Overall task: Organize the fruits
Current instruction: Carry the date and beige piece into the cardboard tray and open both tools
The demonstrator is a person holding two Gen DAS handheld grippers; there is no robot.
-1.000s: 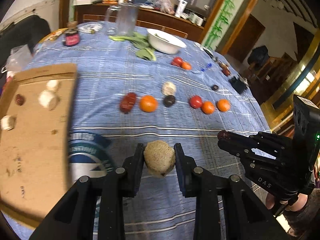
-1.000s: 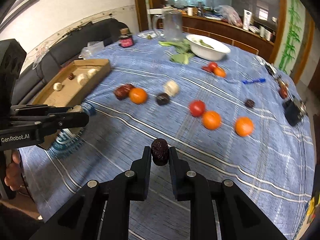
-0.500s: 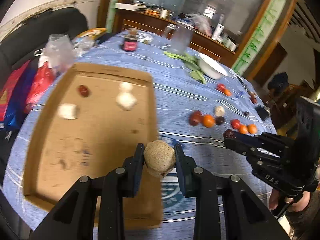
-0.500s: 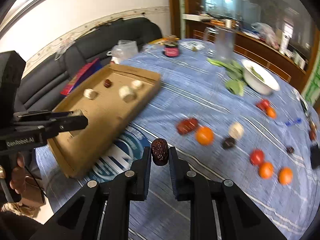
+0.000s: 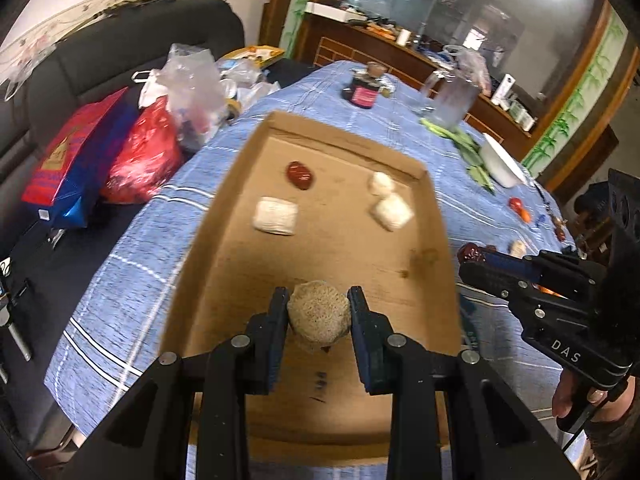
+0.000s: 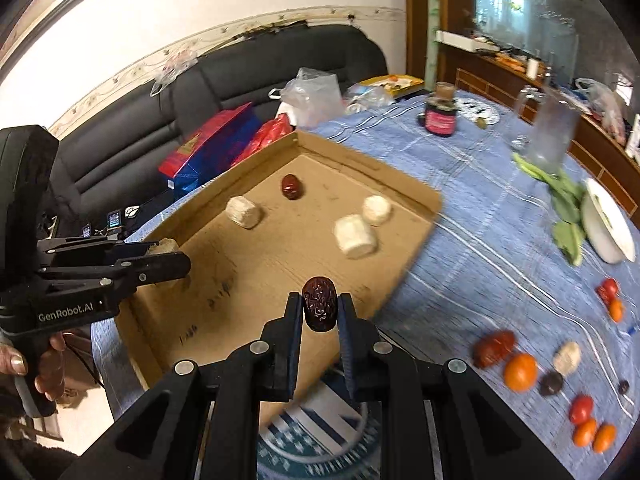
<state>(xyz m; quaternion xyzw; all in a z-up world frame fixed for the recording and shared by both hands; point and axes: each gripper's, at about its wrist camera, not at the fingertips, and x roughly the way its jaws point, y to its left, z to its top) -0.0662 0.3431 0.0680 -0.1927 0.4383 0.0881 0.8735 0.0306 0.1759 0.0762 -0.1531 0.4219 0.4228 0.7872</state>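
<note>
— Are we standing in somebody's living and dining room?
— Looks like it: a black leather sofa (image 6: 224, 92) is sitting by the wall, a blue checked tablecloth (image 6: 492, 216) is covering the table, and a wooden sideboard (image 5: 400, 56) is holding household clutter.

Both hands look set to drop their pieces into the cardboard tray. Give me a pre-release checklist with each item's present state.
1. Left gripper shut on the tan round piece: ok.
2. Right gripper shut on the dark red date: ok.
3. Tan round piece over the cardboard tray: ok.
4. Date over the tray: appears so near its edge, height cannot tell.
5. Bare tray floor ahead of both grippers, apart from the three white pieces and the red date already inside: ok.
6. Grippers apart from each other: ok.
</note>
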